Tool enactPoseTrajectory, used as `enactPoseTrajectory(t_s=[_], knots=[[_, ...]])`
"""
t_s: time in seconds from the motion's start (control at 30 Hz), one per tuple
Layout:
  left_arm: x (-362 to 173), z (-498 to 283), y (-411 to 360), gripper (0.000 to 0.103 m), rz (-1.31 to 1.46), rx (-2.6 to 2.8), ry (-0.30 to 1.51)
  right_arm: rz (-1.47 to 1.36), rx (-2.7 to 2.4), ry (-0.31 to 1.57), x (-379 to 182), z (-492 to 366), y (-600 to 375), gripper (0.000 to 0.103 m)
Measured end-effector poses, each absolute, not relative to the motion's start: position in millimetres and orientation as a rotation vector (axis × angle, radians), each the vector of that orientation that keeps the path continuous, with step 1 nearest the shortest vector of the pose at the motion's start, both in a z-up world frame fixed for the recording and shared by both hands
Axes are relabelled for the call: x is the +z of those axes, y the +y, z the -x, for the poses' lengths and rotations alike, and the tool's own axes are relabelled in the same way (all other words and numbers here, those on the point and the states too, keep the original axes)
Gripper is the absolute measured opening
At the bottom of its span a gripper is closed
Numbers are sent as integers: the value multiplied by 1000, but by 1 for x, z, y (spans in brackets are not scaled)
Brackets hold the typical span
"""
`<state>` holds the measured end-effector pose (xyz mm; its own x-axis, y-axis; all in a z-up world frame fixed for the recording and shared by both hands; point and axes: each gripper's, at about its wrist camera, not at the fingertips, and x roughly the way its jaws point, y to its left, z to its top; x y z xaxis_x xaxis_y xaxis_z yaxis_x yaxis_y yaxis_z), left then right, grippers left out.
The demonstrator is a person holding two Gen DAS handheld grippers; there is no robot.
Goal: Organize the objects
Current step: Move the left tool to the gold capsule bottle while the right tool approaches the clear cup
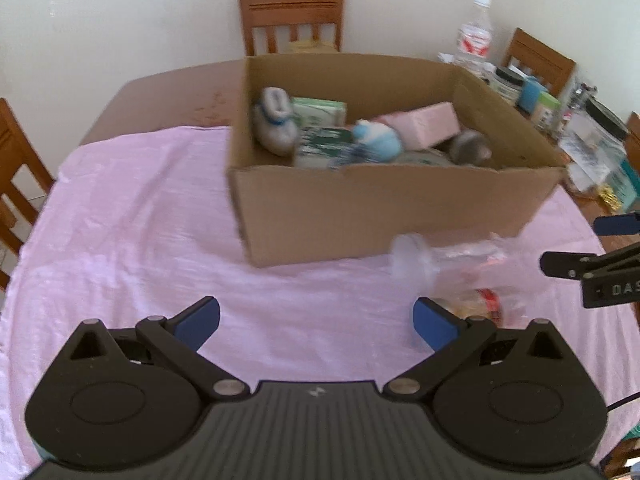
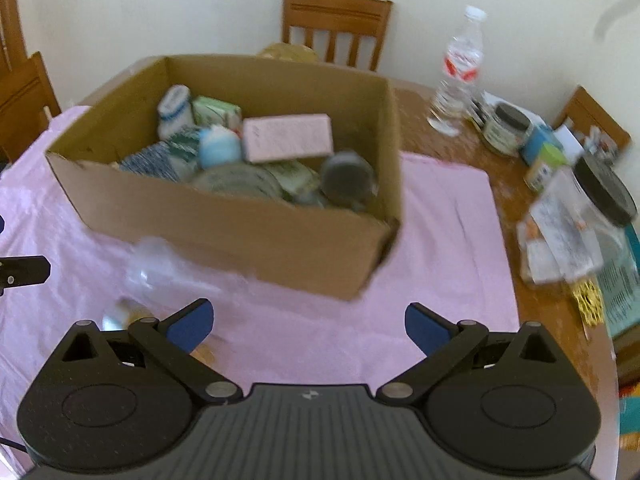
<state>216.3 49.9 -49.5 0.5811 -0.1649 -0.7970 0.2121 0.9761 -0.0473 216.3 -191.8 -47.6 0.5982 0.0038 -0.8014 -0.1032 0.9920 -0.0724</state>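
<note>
- My left gripper hangs over the pink cloth in front of the box, fingers spread wide, nothing between them.
- My right gripper is the same: fingers apart, empty, aimed at the box's near right corner.
- The box sits on the cloth and already holds a heap: a pink carton, a green carton, a grey bootie, a blue-and-white bundle and a dark round thing I can't make out.
- What looks left to tidy is a clear bag lying just in front of the box, between my two grippers. Something red and yellowish shows inside; the blur hides what it is.
- Risk, as I judge it: the bag is slack and see-through, so I may pinch only film and let its contents slide out or the bag tear.
- It touches or nearly touches the box wall; a careless reach could shove the box across the loose cloth and bunch it.
- Both grippers flank the same bag, so they could collide over it.
- Clutter past the box's right side, with a bottle and jars, could be knocked by a wide right swing.
</note>
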Motion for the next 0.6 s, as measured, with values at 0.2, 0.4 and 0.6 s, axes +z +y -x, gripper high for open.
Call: enactPoseTrajectory(t_s=[0.2,0.4,0.6], knots=[[-53,-211,13,102,-45,-326,948,111,34,947,-56,-209,-213,103],[-64,-210,-22,102,-56,-377,979,102,35,978,-67,-200,-235,103],[-78,-212,-45,102,-64,-364,1004,102,52,1001,-76,-195,-251,103]])
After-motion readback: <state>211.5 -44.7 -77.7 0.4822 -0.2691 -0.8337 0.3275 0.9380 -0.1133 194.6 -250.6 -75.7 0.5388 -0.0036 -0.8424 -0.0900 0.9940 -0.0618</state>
